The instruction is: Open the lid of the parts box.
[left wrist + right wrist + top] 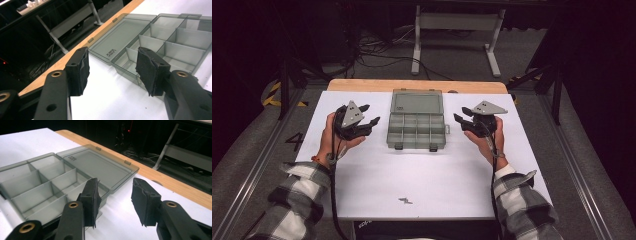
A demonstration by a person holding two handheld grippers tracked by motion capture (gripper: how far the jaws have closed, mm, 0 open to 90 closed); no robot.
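Both my grippers, left (368,120) and right (460,120), part-open, empty. Grey translucent plastic compartment box (417,131) lies lid-open (compartments look bare); filling, closing left, I judge.

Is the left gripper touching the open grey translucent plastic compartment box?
Apart. The high view shows white table between the left gripper and the grey translucent plastic compartment box; the left gripper view shows its jaws open with nothing between them.

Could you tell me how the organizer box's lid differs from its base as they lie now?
The lid is one flat, undivided panel, lying opened back toward the table's wooden edge; the base is deeper, split by dividers into compartments, and sits nearer the person. The lid bears a small printed mark; the base shows none. Both are translucent grey plastic, and the compartments in sight look empty.
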